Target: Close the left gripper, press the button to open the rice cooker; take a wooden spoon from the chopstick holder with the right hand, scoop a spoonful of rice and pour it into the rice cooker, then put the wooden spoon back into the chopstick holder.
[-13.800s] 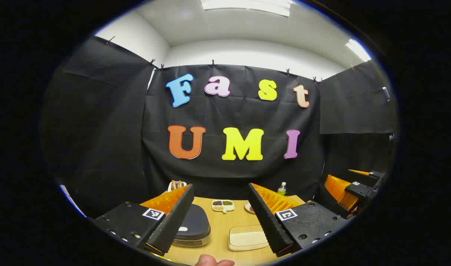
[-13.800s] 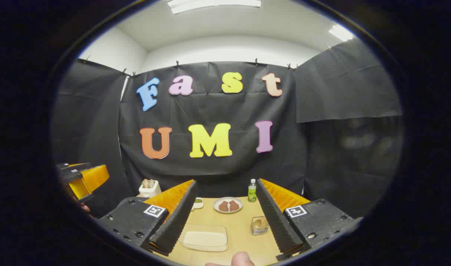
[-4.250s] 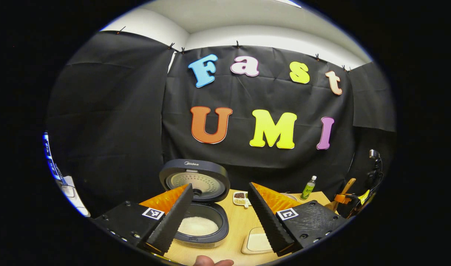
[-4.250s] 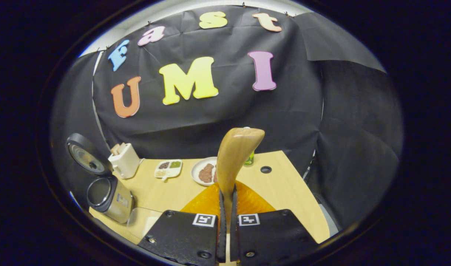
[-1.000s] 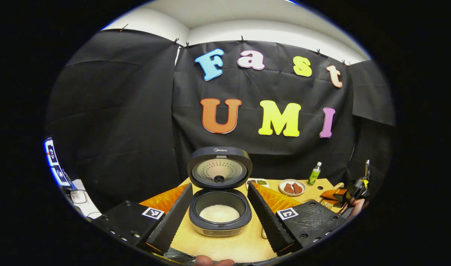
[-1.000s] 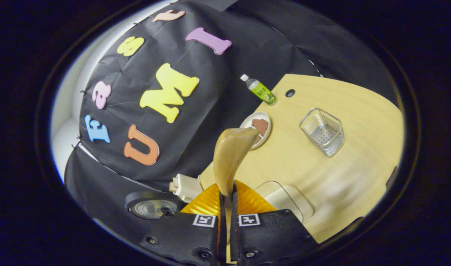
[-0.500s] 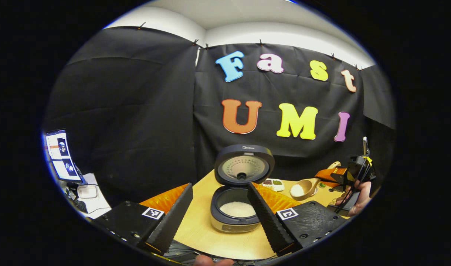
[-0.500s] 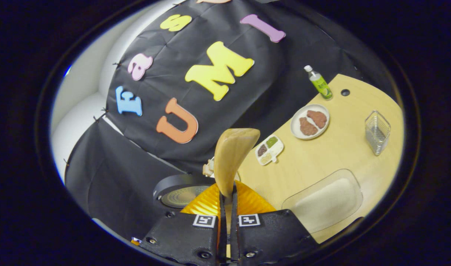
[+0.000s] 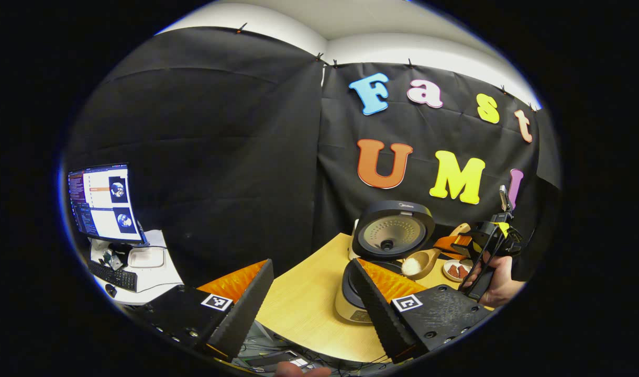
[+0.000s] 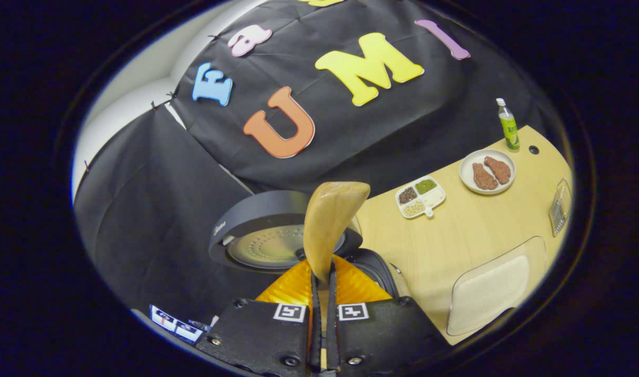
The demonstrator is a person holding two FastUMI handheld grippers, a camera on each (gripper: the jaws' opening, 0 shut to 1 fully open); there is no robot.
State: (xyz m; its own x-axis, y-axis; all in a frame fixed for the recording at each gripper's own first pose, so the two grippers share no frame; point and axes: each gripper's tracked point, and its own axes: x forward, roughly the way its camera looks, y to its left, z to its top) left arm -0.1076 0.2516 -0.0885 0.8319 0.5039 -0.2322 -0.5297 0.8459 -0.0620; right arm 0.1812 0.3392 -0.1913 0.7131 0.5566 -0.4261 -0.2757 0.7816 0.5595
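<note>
Lower centre of the right gripper view: right gripper point(image 10: 322, 293) pinching the wooden spoon point(image 10: 327, 225) by its handle, fingers pressed tight on it, bowl turned away so its contents are hidden there. Behind the spoon, rice cooker point(image 10: 277, 235) with lid raised, pot largely covered by the gripper. Lower right, clear rice container point(image 10: 489, 293) holding white rice, cut off at the edge. Farther up, divided dish point(image 10: 420, 197) with dark, green and pale grains, then plate point(image 10: 487, 170) with two brown pieces, and green bottle point(image 10: 508, 125) at the table's far corner. Bottom of the left gripper view: left gripper point(image 9: 311, 303) spread wide, holding nothing. Beyond its right finger, cooker pot partly hidden; above it the spoon bowl carrying white rice. At far left, monitor point(image 9: 102, 201), contents too small to make out.
</note>
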